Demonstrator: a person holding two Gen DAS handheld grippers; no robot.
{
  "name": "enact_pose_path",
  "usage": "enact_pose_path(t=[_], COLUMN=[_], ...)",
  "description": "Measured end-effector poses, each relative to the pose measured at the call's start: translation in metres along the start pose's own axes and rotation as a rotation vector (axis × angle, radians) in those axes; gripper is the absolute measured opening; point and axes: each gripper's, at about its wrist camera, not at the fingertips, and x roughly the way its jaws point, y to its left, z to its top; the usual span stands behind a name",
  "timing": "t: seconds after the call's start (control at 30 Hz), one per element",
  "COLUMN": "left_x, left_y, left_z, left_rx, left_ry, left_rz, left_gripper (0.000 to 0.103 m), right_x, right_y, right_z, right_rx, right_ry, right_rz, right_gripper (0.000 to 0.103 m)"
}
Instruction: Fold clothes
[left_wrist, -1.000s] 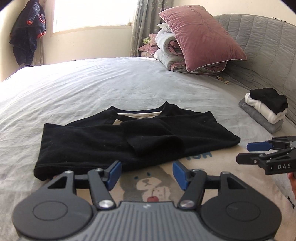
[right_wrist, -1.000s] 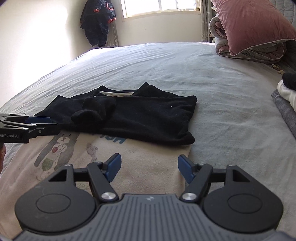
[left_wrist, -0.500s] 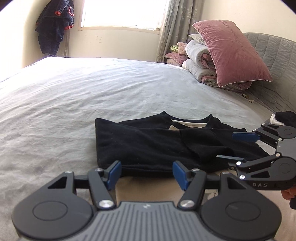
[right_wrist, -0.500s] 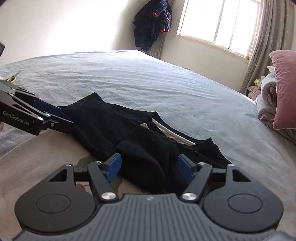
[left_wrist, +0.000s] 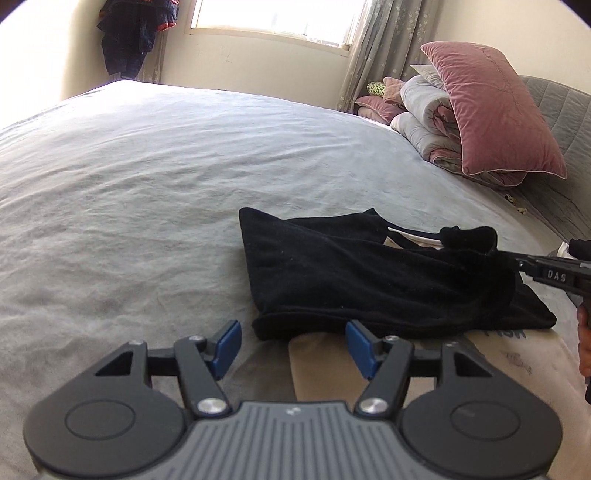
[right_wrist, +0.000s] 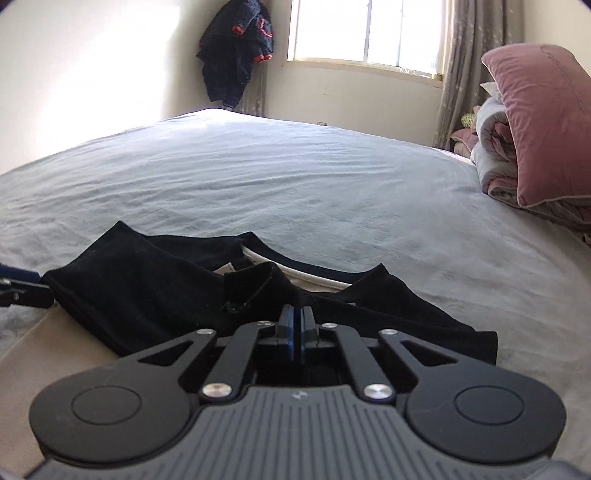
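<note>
shirts: 1 black shirt (left_wrist: 354, 273) on bed (left_wrist: 147, 177) | pillows: 1 (left_wrist: 491, 110) | left gripper (left_wrist: 293, 345) released | right gripper (right_wrist: 296, 334) clenched on shirt

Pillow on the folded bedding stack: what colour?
Dusty pink pillow with pale piping, clearest in the left wrist view.

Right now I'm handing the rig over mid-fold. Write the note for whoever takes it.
Left gripper: open, holding nothing, low over the shirt's near left edge.
Right gripper: shut; it looks pinched on the black fabric at the shirt's right side, but the contact itself is hidden.
Shirt: on the bed, black sleeves folded in over the beige body, collar away from you.
Done: both sleeves in.
Left: probably grip the left edge, then fold the body over with both grippers; check the right grip first.
</note>
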Motion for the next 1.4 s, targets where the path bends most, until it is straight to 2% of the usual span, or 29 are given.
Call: enact_pose_path(t=[0.1, 0.2, 0.47, 0.63, 0.8, 0.9, 1.07, 1.2, 1.3, 1.4], left_x=[0.007, 0.009, 0.010, 0.015, 0.025, 0.029, 0.029, 0.027, 0.026, 0.024], left_y=[0.001, -0.001, -0.009, -0.012, -0.016, -0.016, -0.014, -0.014, -0.014, -0.013], left_z=[-0.002, -0.001, 0.006, 0.009, 0.008, 0.006, 0.001, -0.001, -0.002, -0.003], left_rx=[-0.020, -0.029, -0.051, -0.098, -0.101, -0.093, -0.067, -0.046, -0.029, -0.023], left_ry=[0.020, 0.011, -0.007, -0.024, -0.045, -0.063, -0.079, -0.079, -0.076, -0.070], left_rz=[0.016, 0.024, 0.009, 0.024, 0.109, 0.170, 0.195, 0.200, 0.193, 0.179], left_gripper=[0.064, 0.064, 0.064, 0.070, 0.069, 0.062, 0.059, 0.060, 0.060, 0.060], right_x=[-0.005, -0.010, -0.018, -0.024, -0.032, -0.043, -0.050, -0.047, -0.047, -0.041], right_y=[-0.019, -0.024, 0.001, 0.025, 0.040, 0.034, -0.002, -0.045, -0.078, -0.100], right_z=[0.007, 0.027, 0.093, 0.128, 0.154, 0.159, 0.146, 0.118, 0.076, 0.036], right_rx=[0.113, 0.163, 0.115, 0.070, 0.039, 0.041, 0.103, 0.214, 0.337, 0.406], right_ry=[-0.014, -0.035, -0.145, -0.209, -0.258, -0.293, -0.319, -0.313, -0.263, -0.182], right_rz=[-0.004, 0.017, 0.063, 0.084, 0.104, 0.114, 0.087, 0.054, 0.014, -0.022], right_gripper=[0.003, 0.003, 0.003, 0.003, 0.003, 0.003, 0.003, 0.001, 0.001, 0.001])
